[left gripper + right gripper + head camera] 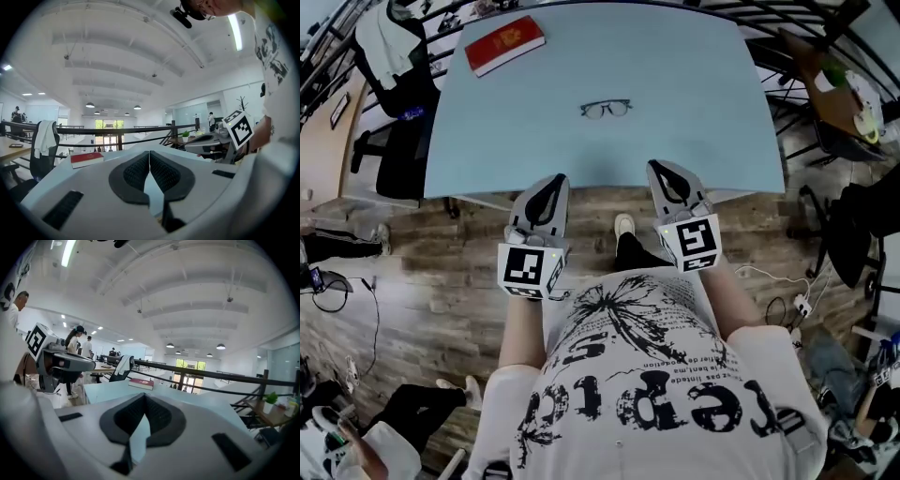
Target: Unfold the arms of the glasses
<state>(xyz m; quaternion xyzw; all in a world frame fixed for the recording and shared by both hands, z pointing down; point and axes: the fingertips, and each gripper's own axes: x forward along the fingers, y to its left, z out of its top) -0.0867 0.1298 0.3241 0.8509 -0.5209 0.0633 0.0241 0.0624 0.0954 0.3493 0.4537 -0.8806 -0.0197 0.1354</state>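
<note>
We've got the glasses [606,109] lying alone near the middle of the pale blue table [712,84], well apart from the red book [504,43] at the table's far left corner. Our left gripper [551,180] and right gripper [661,167] hang just off the table's near edge, each with its jaws pressed together and holding nothing.

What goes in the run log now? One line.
left gripper: shut, empty | right gripper: shut, empty | glasses: on table, untouched | step: not started
</note>
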